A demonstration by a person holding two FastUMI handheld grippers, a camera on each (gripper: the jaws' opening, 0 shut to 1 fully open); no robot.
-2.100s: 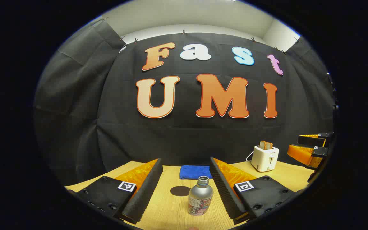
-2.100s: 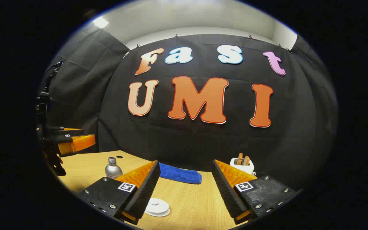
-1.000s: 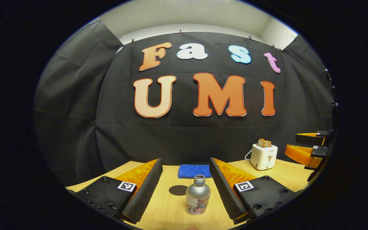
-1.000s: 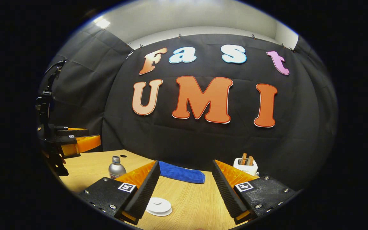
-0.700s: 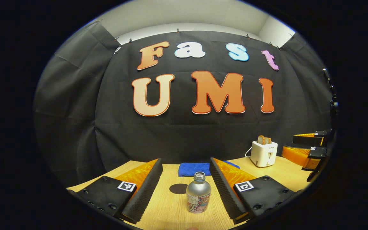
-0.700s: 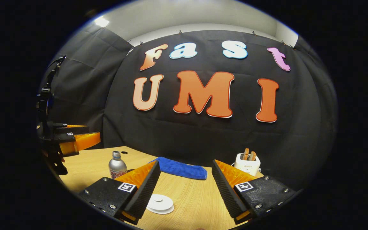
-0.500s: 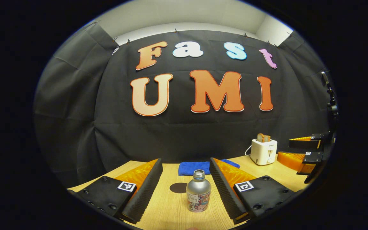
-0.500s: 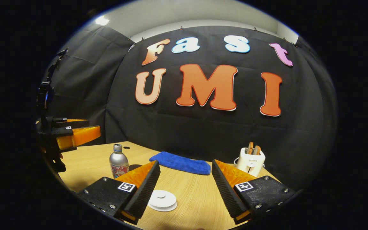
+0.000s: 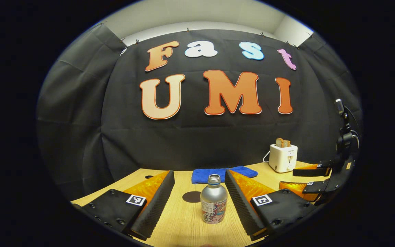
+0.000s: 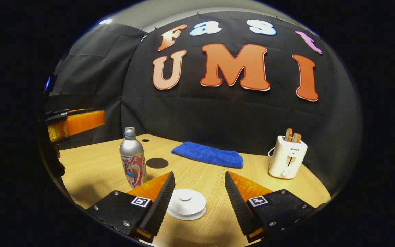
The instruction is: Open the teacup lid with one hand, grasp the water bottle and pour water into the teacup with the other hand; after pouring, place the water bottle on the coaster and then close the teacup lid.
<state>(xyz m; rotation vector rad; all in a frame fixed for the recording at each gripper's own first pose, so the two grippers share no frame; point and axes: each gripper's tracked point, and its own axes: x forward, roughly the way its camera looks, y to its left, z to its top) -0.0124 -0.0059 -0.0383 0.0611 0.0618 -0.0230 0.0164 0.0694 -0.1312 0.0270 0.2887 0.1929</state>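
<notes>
Teacup lid (image 10: pixel 186 204): white disc with a small centre knob, at the near edge of the bench, partly behind the right tongs' left finger; the cup under it is hidden, so the lid is judged not yet lifted.
Bench (image 10: pixel 91 171): pale wood top that carries everything, with the booth wall along its far edge.
Blue towel (image 10: pixel 207 154): folded, flat along the far edge near the middle.
Toaster (image 10: pixel 287 156): white, two slices standing in it, at the far right corner.
Water bottle (image 9: pixel 213 199): silver, uncapped, upright near the middle of the bench, well apart from the lid.
Coaster (image 9: pixel 191 196): dark round patch just beyond the bottle toward the far edge, bare.
Left tongs (image 9: pixel 199 178): spread wide, holding nothing; the bottle stands between the fingers but neither touches it.
Right tongs (image 10: pixel 199 178): spread wide, holding nothing, low over the near edge with the lid just ahead and slightly left of the gap.
Step in hand: approach; both tongs line up on their targets, nothing gripped.
Next move: judged, the right tongs shift a little left, drop over the knob and pinch it to lift; the left tongs advance and squeeze the bottle's body low enough to hold it steady for tilting.
</notes>
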